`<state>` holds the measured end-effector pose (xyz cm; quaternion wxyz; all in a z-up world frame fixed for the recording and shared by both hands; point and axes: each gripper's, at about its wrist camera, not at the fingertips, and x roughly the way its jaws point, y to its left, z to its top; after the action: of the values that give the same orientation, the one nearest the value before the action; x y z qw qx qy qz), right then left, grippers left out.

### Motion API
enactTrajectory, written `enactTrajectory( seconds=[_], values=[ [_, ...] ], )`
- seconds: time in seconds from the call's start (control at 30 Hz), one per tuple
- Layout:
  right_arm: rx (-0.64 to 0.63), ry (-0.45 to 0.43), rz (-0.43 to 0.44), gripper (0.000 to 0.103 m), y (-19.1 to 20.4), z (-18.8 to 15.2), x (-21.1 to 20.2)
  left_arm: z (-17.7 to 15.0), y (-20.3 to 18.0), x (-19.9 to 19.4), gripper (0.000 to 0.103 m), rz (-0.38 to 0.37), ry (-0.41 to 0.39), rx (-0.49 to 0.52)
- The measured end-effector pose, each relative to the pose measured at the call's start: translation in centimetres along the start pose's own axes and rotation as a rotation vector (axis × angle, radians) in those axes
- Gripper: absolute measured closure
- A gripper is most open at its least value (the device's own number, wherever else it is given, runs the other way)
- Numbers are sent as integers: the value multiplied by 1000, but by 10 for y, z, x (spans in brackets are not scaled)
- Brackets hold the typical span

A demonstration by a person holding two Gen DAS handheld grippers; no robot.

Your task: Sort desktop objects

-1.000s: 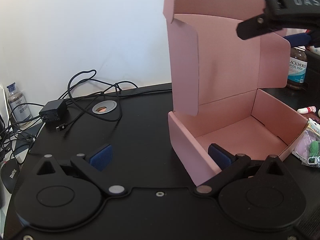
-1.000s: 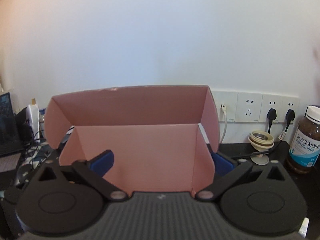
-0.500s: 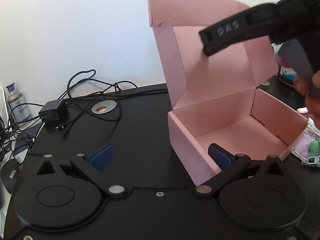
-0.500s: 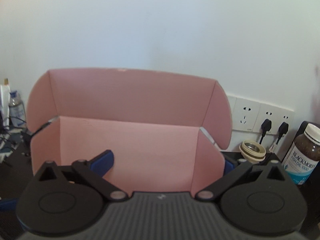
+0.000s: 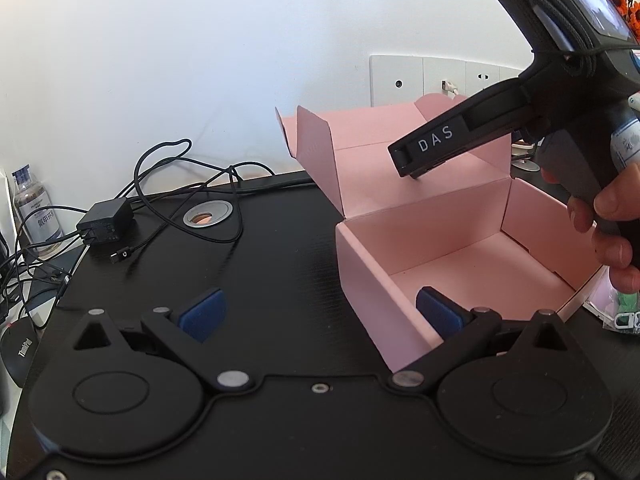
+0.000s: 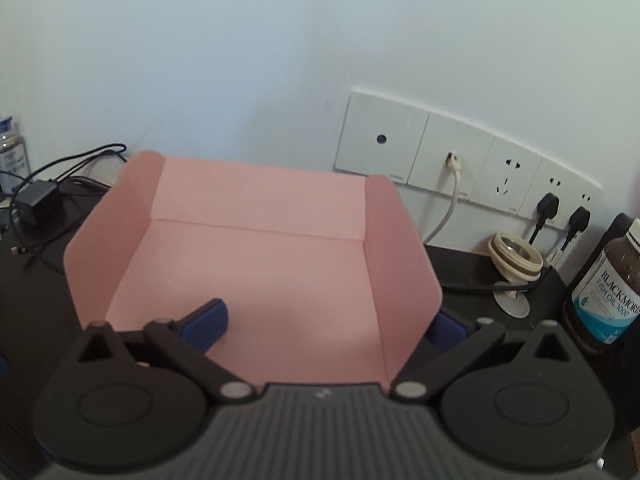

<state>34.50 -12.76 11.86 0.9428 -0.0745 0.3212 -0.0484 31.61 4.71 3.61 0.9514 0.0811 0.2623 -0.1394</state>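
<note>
**Gaping claws at an open pink box**

Spreading wide, the left gripper (image 5: 320, 312) straddles the near corner of the pink cardboard box (image 5: 460, 256): one blue, matte pad (image 5: 434, 312) sits inside the tray, the other outside over the black desk (image 5: 280, 248). Whether the inner pad touches the wall cannot be told. The right gripper (image 6: 324, 320) also stands wide; its left pad lies over the lid (image 6: 256, 272), while the lid's rounded side flap (image 6: 404, 264) hides most of its right pad. Seen from the left wrist, that tool is a black moulded arm lettered DAS, held by a hand (image 5: 612, 232) cut off at the frame edge.

The box is smooth, creased card, its lid leaning back toward the wall. Beyond it sit a brown fish-oil bottle (image 6: 608, 288), white wall sockets (image 6: 460, 172), tangled black cables (image 5: 180, 184) and a black adapter (image 5: 105, 222). A crinkled packet (image 5: 616, 312) at the right is too cropped to identify.
</note>
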Motion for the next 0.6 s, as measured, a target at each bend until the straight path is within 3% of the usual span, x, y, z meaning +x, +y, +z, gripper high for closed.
enactTrajectory(
  seconds=[0.07,0.13,0.27,0.6],
  values=[
    [3,3,2,1,14,-14,18,0,0,0,0,-1,0,-1],
    [-1,10,2,0,57,-12,38,0,0,0,0,-1,1,-2],
    [-2,19,4,1,51,-7,67,0,0,0,0,-1,1,-3],
    [65,9,-6,1,56,-18,61,0,2,1,0,11,9,-7]
  ],
)
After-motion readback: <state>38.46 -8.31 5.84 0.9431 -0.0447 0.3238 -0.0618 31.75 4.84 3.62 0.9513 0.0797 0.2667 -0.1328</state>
